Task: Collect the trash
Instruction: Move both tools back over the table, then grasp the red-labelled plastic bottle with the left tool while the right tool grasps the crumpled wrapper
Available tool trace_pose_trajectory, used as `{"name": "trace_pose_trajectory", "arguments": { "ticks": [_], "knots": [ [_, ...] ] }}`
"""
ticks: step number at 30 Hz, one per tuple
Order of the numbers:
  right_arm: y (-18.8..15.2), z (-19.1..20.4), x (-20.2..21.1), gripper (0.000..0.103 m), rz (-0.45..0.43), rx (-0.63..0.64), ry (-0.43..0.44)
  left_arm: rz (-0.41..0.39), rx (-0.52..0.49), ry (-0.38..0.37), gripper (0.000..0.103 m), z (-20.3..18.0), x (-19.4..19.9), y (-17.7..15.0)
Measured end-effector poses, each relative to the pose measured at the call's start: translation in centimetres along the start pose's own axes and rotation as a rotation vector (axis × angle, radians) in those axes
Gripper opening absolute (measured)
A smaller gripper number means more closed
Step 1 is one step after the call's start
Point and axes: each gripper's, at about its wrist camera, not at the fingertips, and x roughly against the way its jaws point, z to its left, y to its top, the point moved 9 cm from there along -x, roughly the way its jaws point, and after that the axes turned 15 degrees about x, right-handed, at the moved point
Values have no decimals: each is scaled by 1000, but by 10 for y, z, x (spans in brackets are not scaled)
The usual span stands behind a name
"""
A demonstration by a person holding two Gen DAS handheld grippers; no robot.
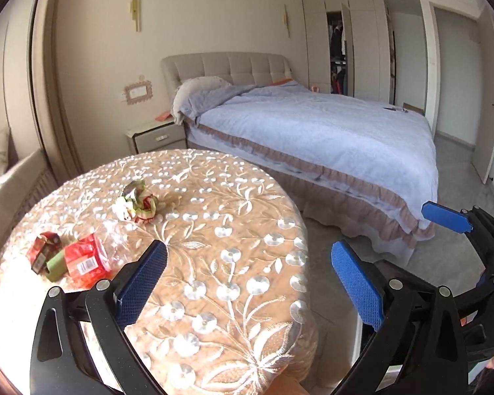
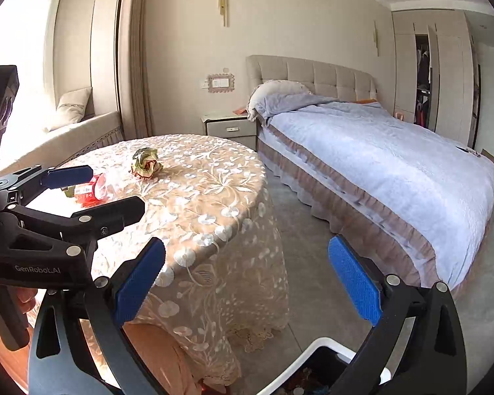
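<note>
I hold the left hand-held gripper (image 1: 248,276) low over the near edge of the round desk (image 1: 247,263), its two blue pads spread wide apart with nothing between them; this keeps the jaws ready for a wrapper without a separate opening move. The right hand-held gripper (image 2: 247,278) hangs off the desk's side, above the floor, its pads equally far apart and empty. I judge it is stationed there because the white-rimmed bin (image 2: 326,345) sits directly beneath it, so collected items can be dropped without crossing the desk. The trash lies on the far left part of the embroidered cloth: a red wrapper (image 1: 87,258) with a barcode, a small dark red packet (image 1: 44,250) just beside it with a green piece between them, and a crumpled green-and-red wrapper (image 1: 138,202) further back toward the desk's middle. Clear plastic film appears to lie against the red wrapper; its extent is hard to tell in the glare. The nearest target for the left unit is the red wrapper, ahead and to the left of its left pad. No item is gripped yet.
</note>
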Motion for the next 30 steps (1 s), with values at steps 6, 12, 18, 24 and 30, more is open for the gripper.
{"name": "trace_pose_trajectory", "arguments": {
  "ticks": [6, 12, 18, 24, 30],
  "knots": [
    [41, 44, -28, 99, -28, 42, 72, -35, 84, 76, 98, 62, 8, 20],
    [73, 89, -63, 99, -29, 118, 146, -15, 161, 119, 98, 121, 2, 24],
    [96, 128, -101, 99, -24, 225, 198, 50, 238, 104, 98, 175, -17, 21],
    [107, 152, -157, 99, 45, 282, 238, 168, 308, 50, 98, 212, -45, 9],
    [130, 155, -211, 99, 123, 198, 303, 226, 253, 11, 97, 208, -69, 3]
  ]
}}
